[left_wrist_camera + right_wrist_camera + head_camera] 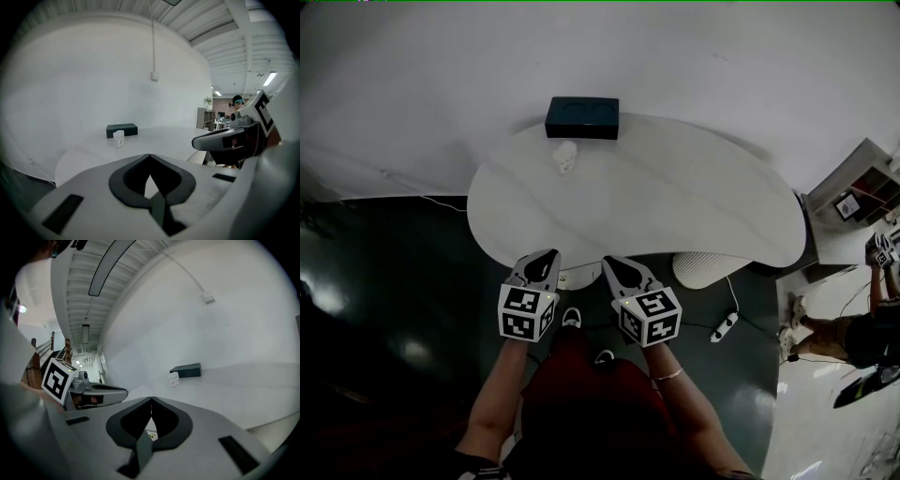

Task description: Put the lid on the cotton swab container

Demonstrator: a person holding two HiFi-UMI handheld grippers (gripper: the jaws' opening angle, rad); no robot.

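The left gripper [548, 255] and right gripper [612, 263] hover with jaws together and empty at the worktop's [694, 211] near edge, so a careless reach could topple the light cotton swab container [566, 157] far across beside a dark box [582, 117].

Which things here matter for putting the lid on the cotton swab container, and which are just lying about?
For the job: small white container; left gripper; right gripper, both shut, empty.
Lying about: dark box; power strip.

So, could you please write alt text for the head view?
The left gripper and right gripper, both shut and empty, hover at the near edge of a white table; far across it, a small white container stands by a dark box.
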